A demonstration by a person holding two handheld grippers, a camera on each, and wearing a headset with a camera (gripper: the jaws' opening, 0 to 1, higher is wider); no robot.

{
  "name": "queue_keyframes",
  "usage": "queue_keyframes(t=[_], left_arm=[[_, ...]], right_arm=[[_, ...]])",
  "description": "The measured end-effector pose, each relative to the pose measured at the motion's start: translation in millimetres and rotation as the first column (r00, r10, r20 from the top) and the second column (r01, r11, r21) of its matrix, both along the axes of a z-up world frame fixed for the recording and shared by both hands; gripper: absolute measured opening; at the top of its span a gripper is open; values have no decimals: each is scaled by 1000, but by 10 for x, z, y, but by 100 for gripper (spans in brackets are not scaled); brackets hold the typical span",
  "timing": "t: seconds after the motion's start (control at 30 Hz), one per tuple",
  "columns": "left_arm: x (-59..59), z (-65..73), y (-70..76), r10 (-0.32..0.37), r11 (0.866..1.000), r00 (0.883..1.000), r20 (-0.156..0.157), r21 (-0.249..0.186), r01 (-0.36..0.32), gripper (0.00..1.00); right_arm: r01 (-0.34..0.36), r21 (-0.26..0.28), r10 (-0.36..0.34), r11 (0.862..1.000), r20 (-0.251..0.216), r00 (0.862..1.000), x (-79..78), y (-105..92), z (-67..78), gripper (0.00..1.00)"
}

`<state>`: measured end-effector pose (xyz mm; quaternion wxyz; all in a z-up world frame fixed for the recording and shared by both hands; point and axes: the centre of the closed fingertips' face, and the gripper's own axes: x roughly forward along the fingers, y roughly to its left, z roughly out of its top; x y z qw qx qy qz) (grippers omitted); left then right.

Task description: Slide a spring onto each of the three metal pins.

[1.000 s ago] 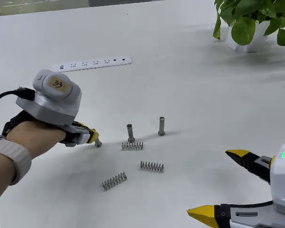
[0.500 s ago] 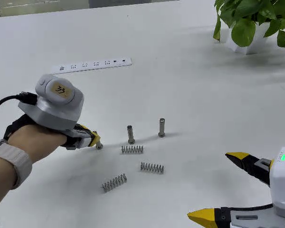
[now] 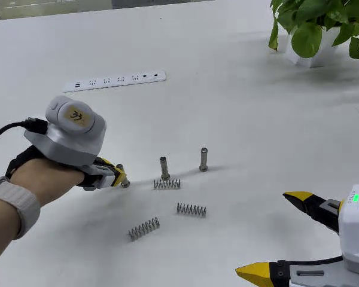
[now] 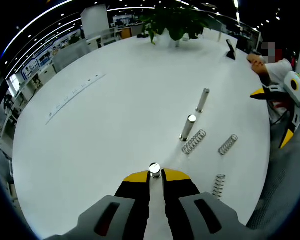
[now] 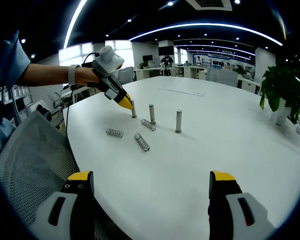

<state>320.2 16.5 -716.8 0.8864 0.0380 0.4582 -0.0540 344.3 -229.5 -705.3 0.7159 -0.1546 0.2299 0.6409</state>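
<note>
Three pins: left pin [image 3: 124, 182], middle pin [image 3: 164, 168] and right pin [image 3: 203, 159], all standing upright in a loose row across the white table [image 3: 239, 119]. None of them has a spring on it yet.
Left pin: it's pinched between the yellow tips of the left gripper. In the left gripper view its shiny round head sits right at the tips.
Left gripper [image 3: 120, 177]: the jaws are pulled in to a thin slit and clamped on the left pin. It sits low over the table, coming in from the left.
Hand [image 3: 45, 176]: it's wrapped around the left gripper's body, with a grey strap on the wrist and a black cable trailing off to the left.
Three springs: all lying flat on the table and apart from each other.
Far spring [image 3: 166, 184]: just beside the foot of the middle pin, on its near side. Can't tell if they actually touch.
Right spring [image 3: 191, 210]: a bit nearer, and to the right of the far spring.
Near spring [image 3: 144, 228]: the closest one, lying at an angle, near and slightly left of the middle pin.
Right gripper [image 3: 275, 235]: the jaws are spread wide with nothing between them. It's down at the near right, well apart from the pins and springs.
Power strip [image 3: 115, 80]: long and white, lying at the far left of the table.
Plant [image 3: 314, 27]: leafy green in a white pot, at the far right corner.
</note>
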Motion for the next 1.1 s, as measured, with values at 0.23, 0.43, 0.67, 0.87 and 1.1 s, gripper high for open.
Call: queue_keyframes(t=[0.23,0.43,0.67,0.87,1.1], left_arm=[[-23,-42,1,-8,1000,1000,-5,18,8,18],[-47,-63,-14,-7,1000,1000,19,-1,7,36],[-113,-23,-65,-18,999,995,99,-49,23,70],[-207,24,-234,-57,994,983,174,-81,71,99],[-324,118,-339,-84,988,969,231,-106,110,100]], right_arm=[[0,-2,0,1000,0,1000,4,-10,-10,97],[0,0,0,1000,10,1000,33,-2,15,97],[-6,-5,6,1000,24,1000,83,4,27,98],[-14,-11,15,1000,27,1000,87,22,21,98],[-21,-16,22,1000,33,999,99,36,12,98]])
